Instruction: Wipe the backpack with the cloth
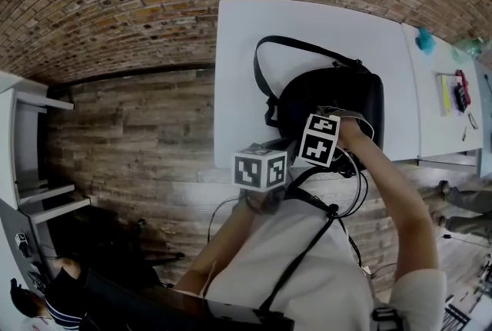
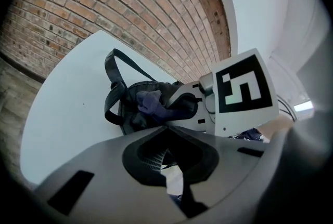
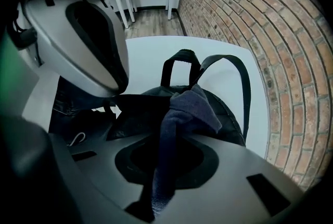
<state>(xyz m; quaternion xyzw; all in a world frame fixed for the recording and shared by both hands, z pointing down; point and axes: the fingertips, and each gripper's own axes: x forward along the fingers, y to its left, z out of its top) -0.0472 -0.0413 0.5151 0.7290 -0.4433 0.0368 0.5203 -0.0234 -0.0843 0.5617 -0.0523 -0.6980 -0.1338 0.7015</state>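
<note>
The black backpack [image 1: 338,103] is seen lying on the white table [image 1: 246,38] in the head view, where the cloth cannot be made out. In the right gripper view the dark blue cloth [image 3: 182,114] is shown clamped between the jaws of the right gripper [image 3: 171,137] and draped over the backpack's top. In the left gripper view the left gripper [image 2: 167,132] is seen closed on nothing, near the backpack.

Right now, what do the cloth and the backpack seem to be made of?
The cloth looks like soft, matte, dark blue knit or woven fabric: it drapes limply and folds. The backpack looks like black synthetic fabric, faintly shiny, with quilted stitching; its straps look like flat webbing.
</note>
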